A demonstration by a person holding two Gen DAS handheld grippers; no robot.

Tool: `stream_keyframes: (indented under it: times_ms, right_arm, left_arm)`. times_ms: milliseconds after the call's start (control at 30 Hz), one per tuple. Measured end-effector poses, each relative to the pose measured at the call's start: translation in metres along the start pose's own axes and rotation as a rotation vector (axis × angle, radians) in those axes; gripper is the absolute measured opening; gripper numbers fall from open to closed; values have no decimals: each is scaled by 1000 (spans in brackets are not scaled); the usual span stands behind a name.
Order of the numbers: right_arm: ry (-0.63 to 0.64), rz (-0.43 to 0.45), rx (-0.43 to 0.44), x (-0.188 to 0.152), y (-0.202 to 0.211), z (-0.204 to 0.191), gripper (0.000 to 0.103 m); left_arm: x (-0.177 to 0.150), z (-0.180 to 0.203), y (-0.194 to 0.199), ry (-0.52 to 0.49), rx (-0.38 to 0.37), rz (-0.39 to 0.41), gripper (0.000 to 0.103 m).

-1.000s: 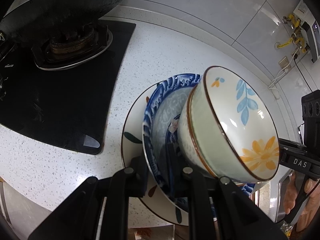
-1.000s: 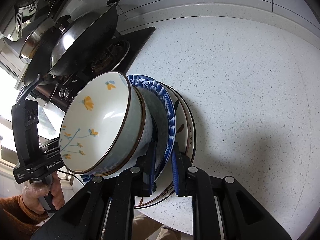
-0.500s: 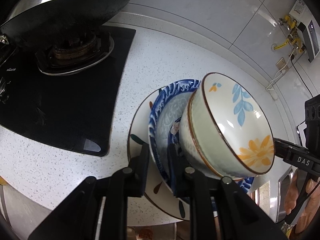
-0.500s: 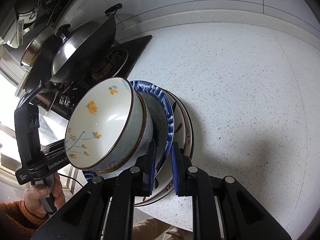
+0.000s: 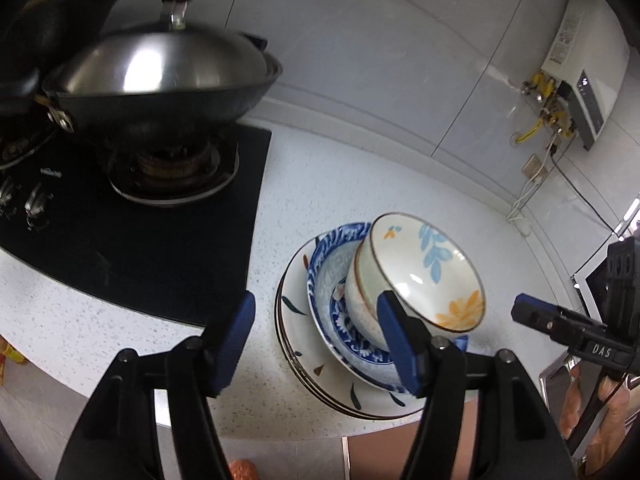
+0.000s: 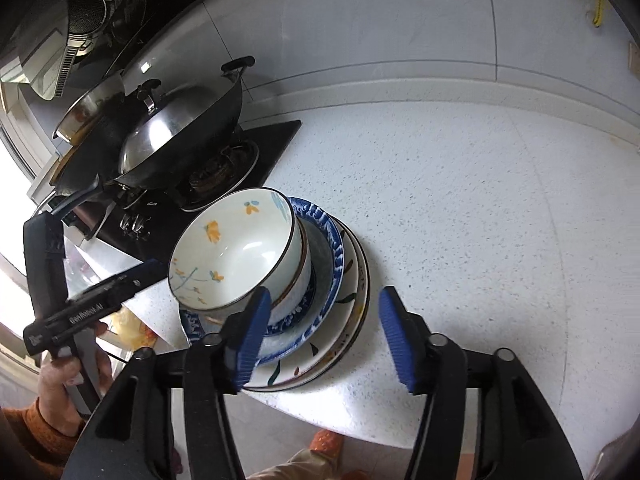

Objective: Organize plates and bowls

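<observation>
The left gripper (image 5: 316,336) stands with its blue-padded jaws spread apart and nothing between them; its jaws have just been opening, and the pads now frame bare countertop and the near rim of the stack at the lower centre of the left wrist view. The right gripper (image 6: 324,336) is likewise parted, its jaws having just been opening too, with only the edge of the plates showing in the gap at lower centre of the right wrist view and no pad pressing on anything. Just beyond both sits the stack: a floral bowl (image 5: 420,276) nested in a second bowl, tilted in a blue-patterned dish (image 5: 328,256), which lies on a pile of leaf-painted plates (image 5: 296,308), near the front edge of the speckled countertop (image 5: 320,176). In the right wrist view the same stack fills the centre-left of the frame, with the stove (image 6: 224,172) and its lidded wok (image 6: 180,136) to the upper left. All of this looks like glazed ceramic, so I judge it stiff, brittle, slick under rubber pads and fairly heavy as a pile. The thin rims are the only places the jaws can pinch; a grip on opposite sides of the lowest plates would carry the whole pile, but the leaning bowl could slide, so it seems safer to take it by its brown-edged rim on its own
</observation>
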State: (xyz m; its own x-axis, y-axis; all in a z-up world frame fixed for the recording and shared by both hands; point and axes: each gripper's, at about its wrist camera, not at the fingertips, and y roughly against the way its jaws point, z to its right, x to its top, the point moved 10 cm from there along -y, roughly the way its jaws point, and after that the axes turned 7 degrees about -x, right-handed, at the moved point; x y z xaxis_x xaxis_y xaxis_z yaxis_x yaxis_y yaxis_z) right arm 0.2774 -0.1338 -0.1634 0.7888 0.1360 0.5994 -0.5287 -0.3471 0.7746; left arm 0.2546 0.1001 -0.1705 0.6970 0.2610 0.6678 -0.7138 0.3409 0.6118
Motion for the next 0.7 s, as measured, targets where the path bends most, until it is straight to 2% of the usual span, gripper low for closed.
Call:
stream_keyframes:
  times_ms: [200, 267, 367, 533, 700]
  right_arm:
    - [20, 85, -75, -15, 35, 2, 81]
    - [33, 115, -92, -22, 49, 3, 93]
    - [49, 159, -108, -34, 70, 2, 102]
    - [43, 214, -109, -56, 96, 2, 102]
    - [29, 303, -120, -77, 129, 11, 102]
  left_arm:
    - [7, 22, 59, -91, 69, 120, 62]
    - [7, 34, 81, -128, 103, 166, 62]
    - [1, 49, 112, -179, 130, 217, 62]
    - [-10, 64, 147, -194, 154, 265, 62]
    - [-22, 84, 187, -273, 253, 307, 62]
